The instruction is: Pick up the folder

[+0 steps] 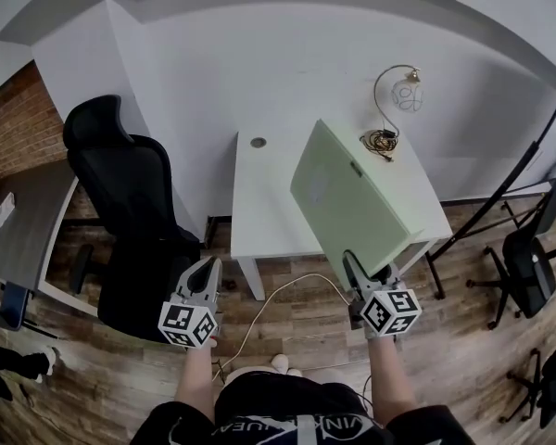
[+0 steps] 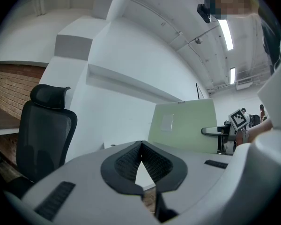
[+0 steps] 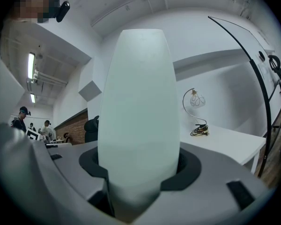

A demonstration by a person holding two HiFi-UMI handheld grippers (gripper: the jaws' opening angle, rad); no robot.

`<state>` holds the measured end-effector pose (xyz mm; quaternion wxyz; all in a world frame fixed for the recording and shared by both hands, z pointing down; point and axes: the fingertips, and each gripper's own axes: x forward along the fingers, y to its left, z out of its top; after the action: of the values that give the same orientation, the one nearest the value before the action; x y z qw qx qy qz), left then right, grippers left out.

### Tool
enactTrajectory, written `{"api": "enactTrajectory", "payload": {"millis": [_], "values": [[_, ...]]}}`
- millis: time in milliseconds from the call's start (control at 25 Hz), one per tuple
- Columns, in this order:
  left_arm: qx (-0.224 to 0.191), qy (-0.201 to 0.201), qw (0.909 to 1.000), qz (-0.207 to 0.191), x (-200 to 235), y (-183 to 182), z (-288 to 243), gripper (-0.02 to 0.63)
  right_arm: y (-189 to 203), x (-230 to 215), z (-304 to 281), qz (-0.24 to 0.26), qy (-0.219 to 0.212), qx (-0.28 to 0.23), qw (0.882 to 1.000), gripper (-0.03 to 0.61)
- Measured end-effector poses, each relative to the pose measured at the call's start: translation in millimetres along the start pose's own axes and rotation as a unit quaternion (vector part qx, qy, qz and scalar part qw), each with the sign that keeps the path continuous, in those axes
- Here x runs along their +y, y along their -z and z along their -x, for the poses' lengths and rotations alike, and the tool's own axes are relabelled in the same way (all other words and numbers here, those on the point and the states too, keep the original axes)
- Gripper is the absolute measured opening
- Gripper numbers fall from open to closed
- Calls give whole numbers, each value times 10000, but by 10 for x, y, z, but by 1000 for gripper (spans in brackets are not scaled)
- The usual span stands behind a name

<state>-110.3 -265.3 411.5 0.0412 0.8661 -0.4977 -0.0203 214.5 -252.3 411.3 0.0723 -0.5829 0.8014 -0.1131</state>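
Clamping the near edge of the pale green folder [image 1: 357, 197], the right hand-held gripper [image 1: 369, 272] has its jaws set wide on it and holds it raised and tilted over the right part of the white table [image 1: 269, 202], seemingly clear of the top. The left hand-held gripper [image 1: 204, 272] hangs apart, jaws together on nothing. I judge the folder light, stiff and smooth-faced, so a one-edge grip may let it swing or slip; a deep hold on that edge suits it.

Folder [image 1: 352, 197] in your right gripper [image 1: 366, 269], over the right half of the desk [image 1: 264, 211]; lamp [image 1: 406, 94] behind it; office chair [image 1: 134, 202] left of the desk.
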Motion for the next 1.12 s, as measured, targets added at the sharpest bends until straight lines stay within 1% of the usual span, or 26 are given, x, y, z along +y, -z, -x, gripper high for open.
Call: {"api": "enactTrajectory", "payload": {"millis": [400,880,1120], "values": [[-15,18,10000,-4,-53,16,-42,14,36,-35,49,60,68,-30,10000,287],[-27,28,10000,-90,-127,-22,-120,14,23,-167,83,-55,164,-130,9998,287],[-34,22,9999,-93,-154,-31,-148,14,10,-187,77,-56,135,-140,9998,287]]}}
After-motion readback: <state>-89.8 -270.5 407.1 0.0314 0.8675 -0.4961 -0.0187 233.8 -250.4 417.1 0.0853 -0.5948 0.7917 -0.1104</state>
